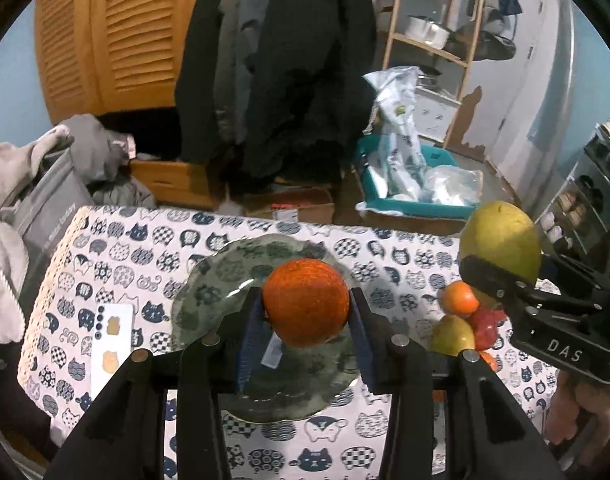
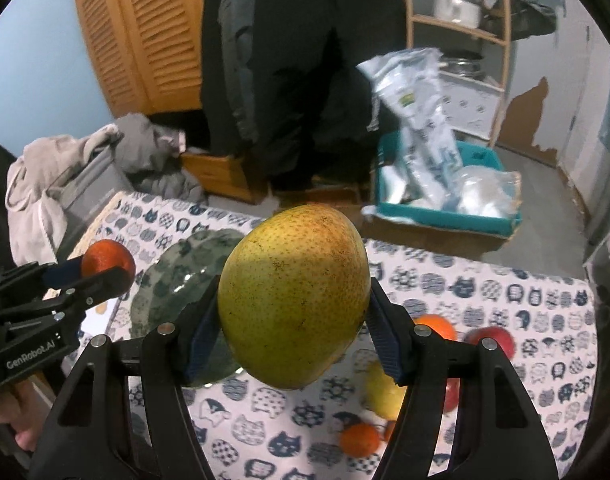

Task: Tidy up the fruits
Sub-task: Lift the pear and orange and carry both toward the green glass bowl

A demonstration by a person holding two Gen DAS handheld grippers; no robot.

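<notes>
— What does the left gripper (image 1: 307,312) have?

— An orange (image 1: 306,302), clamped between its two blue pads (image 1: 249,340). It hangs above a green patterned glass plate (image 1: 209,284) that sits on the counter (image 1: 117,248), which is covered in a cat-print cloth. From the right wrist view the same orange (image 2: 107,262) shows at the far left, pinched at the tip of the left gripper (image 2: 89,276), beside the plate (image 2: 165,284).

— And the right gripper (image 2: 293,320)?

— Clamped on a large yellow-green mango (image 2: 293,296), held up off the counter (image 2: 485,280). The fruit fills the gap between the pads (image 2: 203,332) and bulges well above them. In the left wrist view the mango (image 1: 501,240) rides high at the right, gripped by the right gripper (image 1: 493,276).

— Where is the rest of the fruit?

— In a loose pile on the cloth, to the right of the plate. Under the right gripper I see a small orange (image 1: 459,298), a red fruit (image 1: 483,326) and a yellow-green fruit (image 1: 453,336), bunched together and touching. The right wrist view shows a tangerine (image 2: 359,440) nearest the camera, another orange fruit (image 2: 435,326) and a red apple (image 2: 491,340) farther back.

— Anything else on the counter?

— A white card (image 1: 113,340) with dark dots and tan shapes lies flat, left of the plate.
</notes>
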